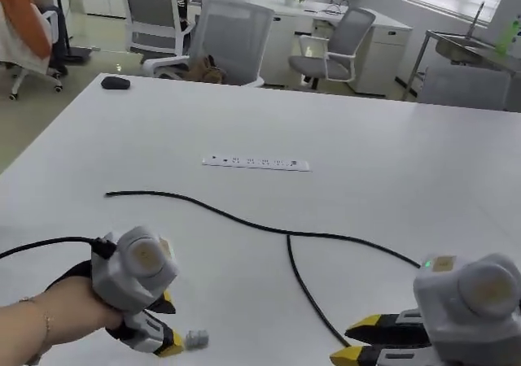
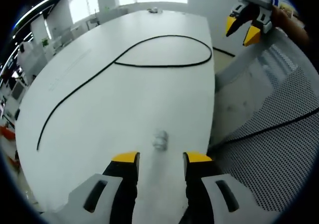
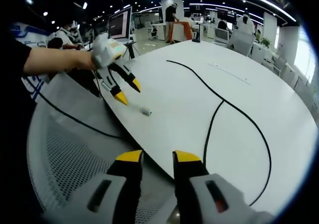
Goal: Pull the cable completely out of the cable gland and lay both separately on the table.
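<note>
You are holding two grippers: left gripper (image 1: 169,327), right gripper (image 1: 350,342). You are viewing one black cable (image 1: 244,222), one cable gland (image 1: 195,339), one white strip (image 1: 256,163), one mouse (image 1: 115,83), one table (image 1: 391,179).

head view: from above the near edge of the white table (image 1: 366,163), facing forward and down. left gripper view: low and close behind the cable gland (image 2: 159,139), facing along the tabletop. right gripper view: off the table edge, facing back across it. shared by all three: gland and black cable (image 1: 286,234).
</note>
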`<state>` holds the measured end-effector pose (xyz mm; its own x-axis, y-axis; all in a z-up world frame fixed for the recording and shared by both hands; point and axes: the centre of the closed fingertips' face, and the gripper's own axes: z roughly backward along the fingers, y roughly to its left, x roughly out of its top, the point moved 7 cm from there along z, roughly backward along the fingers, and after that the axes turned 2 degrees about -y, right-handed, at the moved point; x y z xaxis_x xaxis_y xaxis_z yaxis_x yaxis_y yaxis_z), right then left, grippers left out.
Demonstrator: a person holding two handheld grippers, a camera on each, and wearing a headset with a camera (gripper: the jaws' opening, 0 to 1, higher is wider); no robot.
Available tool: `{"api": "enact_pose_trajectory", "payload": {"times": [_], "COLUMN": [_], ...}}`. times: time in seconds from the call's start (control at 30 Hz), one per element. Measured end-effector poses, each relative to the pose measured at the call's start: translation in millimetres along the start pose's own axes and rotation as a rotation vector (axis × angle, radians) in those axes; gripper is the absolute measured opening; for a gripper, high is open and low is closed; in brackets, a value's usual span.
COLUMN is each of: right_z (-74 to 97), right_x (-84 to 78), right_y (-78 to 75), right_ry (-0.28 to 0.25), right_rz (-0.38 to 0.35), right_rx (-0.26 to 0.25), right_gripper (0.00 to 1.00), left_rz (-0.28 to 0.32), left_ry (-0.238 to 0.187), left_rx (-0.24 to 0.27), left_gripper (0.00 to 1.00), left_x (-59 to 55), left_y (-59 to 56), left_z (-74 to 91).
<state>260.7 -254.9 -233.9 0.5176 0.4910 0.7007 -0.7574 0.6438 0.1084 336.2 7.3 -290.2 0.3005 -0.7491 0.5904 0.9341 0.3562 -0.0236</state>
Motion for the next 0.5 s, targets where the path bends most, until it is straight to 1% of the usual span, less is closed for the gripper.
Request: {"api": "enact_pose_trajectory", "payload": {"times": [0.03, 0.07, 0.1, 0.13, 0.2, 0.23, 0.27, 0.3, 0.33, 0.37, 0.4, 0.43, 0.47, 0.5], "right_z": [-1.1, -1.4, -1.4, -1.4, -1.1, -0.9, -0.5, -0.3, 0.1, 0.6, 1.7, 2.6, 4.4, 5.3], "right_x": [-1.2, -1.9, -2.0, -3.5, -4.8, -5.5, -6.8, -7.7, -8.6, -8.8, -9.4, -10.0, -10.8, -11.4], "right_y": [0.5, 0.9, 1.3, 2.6, 3.5, 3.8, 4.7, 5.4, 5.8, 6.1, 6.7, 7.3, 8.0, 8.0], "right_ry": [0.006, 0.01, 0.013, 0.025, 0.035, 0.038, 0.045, 0.052, 0.06, 0.061, 0.063, 0.063, 0.06, 0.056], "right_rz": [0.001, 0.001, 0.0, 0.001, 0.0, 0.001, 0.001, 0.001, 0.004, 0.004, 0.002, -0.002, -0.009, -0.017], "right_rx": [0.003, 0.006, 0.008, 0.016, 0.021, 0.024, 0.033, 0.04, 0.043, 0.042, 0.044, 0.045, 0.044, 0.04], "right_gripper": [0.24, 0.24, 0.24, 0.24, 0.24, 0.24, 0.24, 0.23, 0.23, 0.24, 0.24, 0.24, 0.24, 0.24], "left_rz": [0.002, 0.003, 0.003, 0.027, 0.081, 0.123, 0.139, 0.148, 0.167, 0.206, 0.22, 0.239, 0.267, 0.283], "left_ry": [-0.007, -0.02, -0.025, -0.067, -0.111, -0.147, -0.166, -0.195, -0.208, -0.22, -0.23, -0.239, -0.25, -0.246], "left_rx": [-0.004, -0.008, -0.007, 0.014, 0.034, 0.044, 0.054, 0.081, 0.102, 0.125, 0.152, 0.184, 0.233, 0.262], "left_gripper": [0.43, 0.44, 0.43, 0.43, 0.41, 0.41, 0.4, 0.4, 0.4, 0.4, 0.4, 0.4, 0.4, 0.41], "left_x": [0.5, 0.5, 0.6, 0.8, 0.0, -0.8, -1.7, -3.4, -6.6, -10.6, -11.7, -13.9, -19.3, -23.3], "left_y": [-3.7, -9.4, -11.0, -16.0, -21.8, -26.9, -30.9, -33.6, -32.8, -33.9, -36.1, -35.5, -33.1, -32.9], "left_z": [8.8, 23.3, 27.7, 46.2, 63.4, 73.1, 79.0, 86.8, 90.9, 97.1, 102.1, 105.7, 110.8, 113.9]}}
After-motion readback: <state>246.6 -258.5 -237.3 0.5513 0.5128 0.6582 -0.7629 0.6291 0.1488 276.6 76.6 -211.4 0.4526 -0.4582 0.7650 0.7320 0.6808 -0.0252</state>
